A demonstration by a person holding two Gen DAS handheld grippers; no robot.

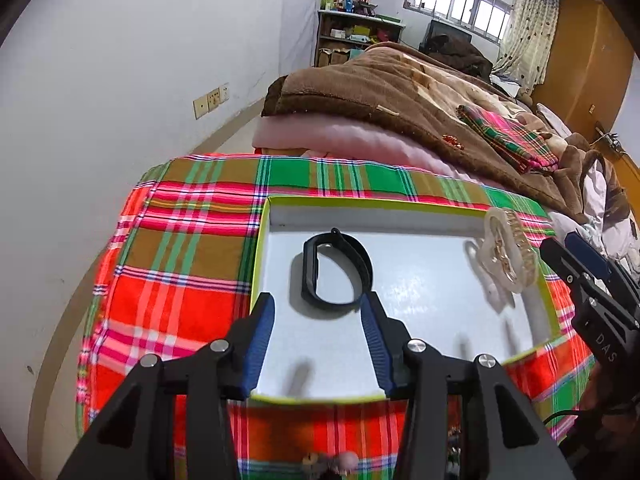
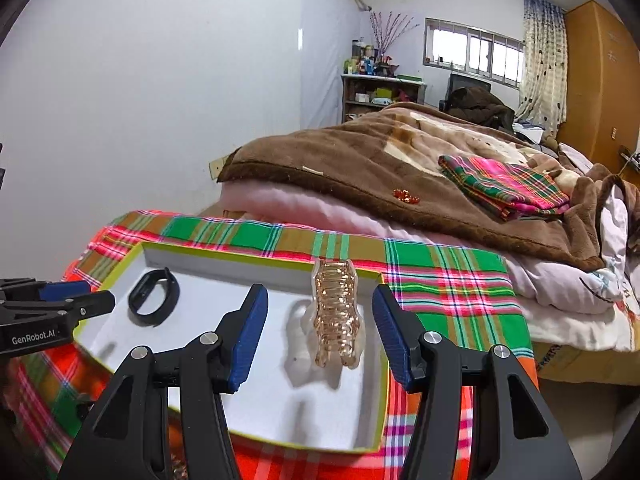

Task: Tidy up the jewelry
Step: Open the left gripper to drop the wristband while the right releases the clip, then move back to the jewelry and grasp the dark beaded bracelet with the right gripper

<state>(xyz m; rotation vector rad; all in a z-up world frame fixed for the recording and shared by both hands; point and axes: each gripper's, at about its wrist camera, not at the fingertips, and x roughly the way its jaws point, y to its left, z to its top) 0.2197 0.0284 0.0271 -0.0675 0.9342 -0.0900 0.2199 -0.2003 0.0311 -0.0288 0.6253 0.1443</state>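
Observation:
A shallow white box with a yellow-green rim (image 1: 372,202) (image 2: 256,256) lies on a plaid cloth. A black wristband (image 1: 336,270) (image 2: 154,298) lies inside it at the left. A translucent gold hair claw clip (image 1: 510,250) (image 2: 336,314) stands in the box's right part. My left gripper (image 1: 318,308) is open and empty, just in front of the wristband. My right gripper (image 2: 320,296) is open, with the clip standing between its fingers and no pad touching it.
The plaid cloth (image 1: 180,272) covers a small table. Behind it is a bed with a brown blanket (image 2: 360,152), a folded plaid cloth (image 2: 504,186) and a small red-orange trinket (image 2: 406,196). Small beaded items (image 1: 332,460) lie at the table's front edge.

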